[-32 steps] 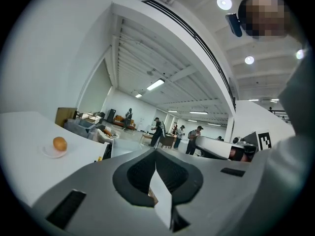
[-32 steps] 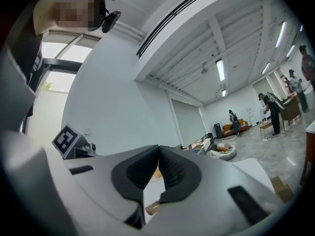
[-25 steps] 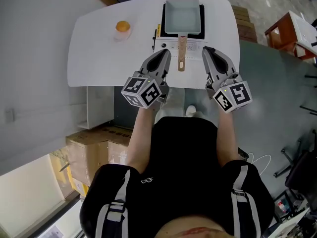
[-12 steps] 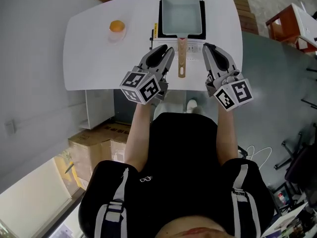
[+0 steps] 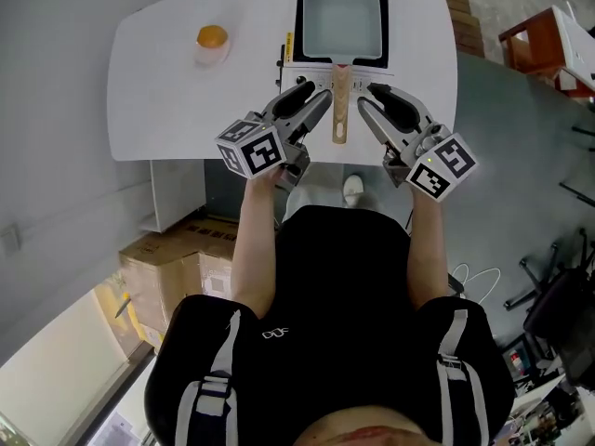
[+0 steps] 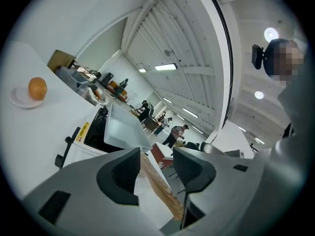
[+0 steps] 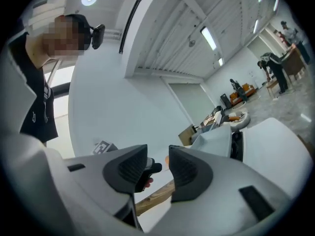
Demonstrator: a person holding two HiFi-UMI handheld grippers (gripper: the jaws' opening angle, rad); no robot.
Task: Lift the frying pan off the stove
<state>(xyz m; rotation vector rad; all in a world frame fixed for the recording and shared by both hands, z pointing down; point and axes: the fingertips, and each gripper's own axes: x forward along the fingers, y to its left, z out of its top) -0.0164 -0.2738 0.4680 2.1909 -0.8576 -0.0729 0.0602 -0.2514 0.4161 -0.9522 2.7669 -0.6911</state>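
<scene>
Pan [image 5: 341, 21] looks stiff, front-heavy; grip its wooden handle [image 5: 340, 110], flanked by left gripper [image 5: 318, 96] and right gripper [image 5: 369, 96], jaws just opened, gripping nothing.

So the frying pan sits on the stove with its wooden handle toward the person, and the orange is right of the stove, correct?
Not quite. The head view shows the orange left of the stove, on a small dish. The rest holds: the frying pan sits on the stove, its wooden handle toward the person.
</scene>
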